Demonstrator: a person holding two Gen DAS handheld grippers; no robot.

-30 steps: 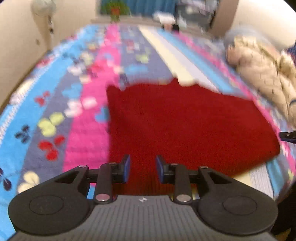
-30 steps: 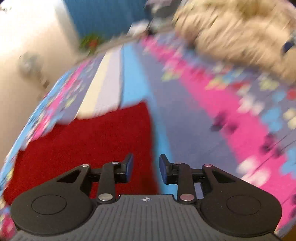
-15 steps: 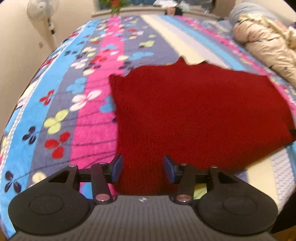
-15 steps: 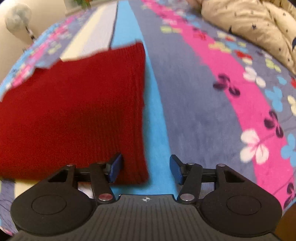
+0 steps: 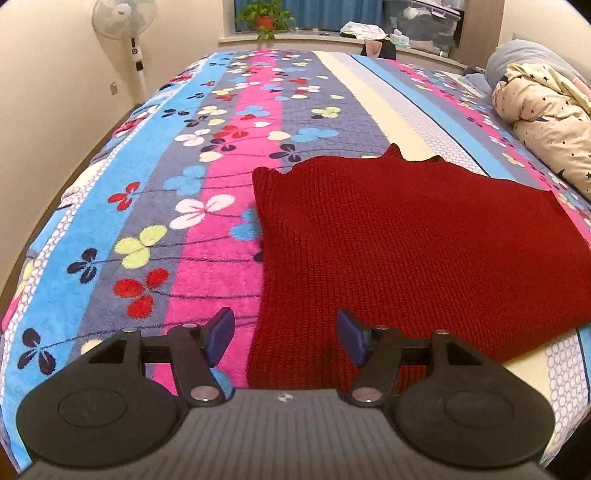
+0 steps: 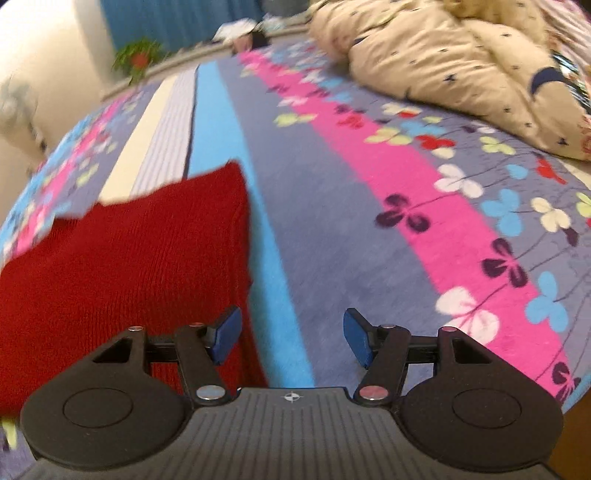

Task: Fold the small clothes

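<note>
A dark red knitted garment (image 5: 406,236) lies flat on the striped, flowered bedspread (image 5: 207,155). My left gripper (image 5: 284,338) is open and empty over the garment's near left corner. The garment also shows at the left of the right wrist view (image 6: 129,266). My right gripper (image 6: 291,338) is open and empty over the garment's near right edge, its left fingertip (image 6: 225,332) above the red knit and its right one above the blanket.
A beige star-print quilt (image 5: 546,122) is bunched at the bed's right side, also seen in the right wrist view (image 6: 461,62). A standing fan (image 5: 123,22) is by the left wall. A potted plant (image 5: 264,16) and boxes sit on the far ledge.
Both grippers have opened wider over the last second. The garment now lies still and flat on the bed. The right gripper has pulled back slightly from the garment's edge.
</note>
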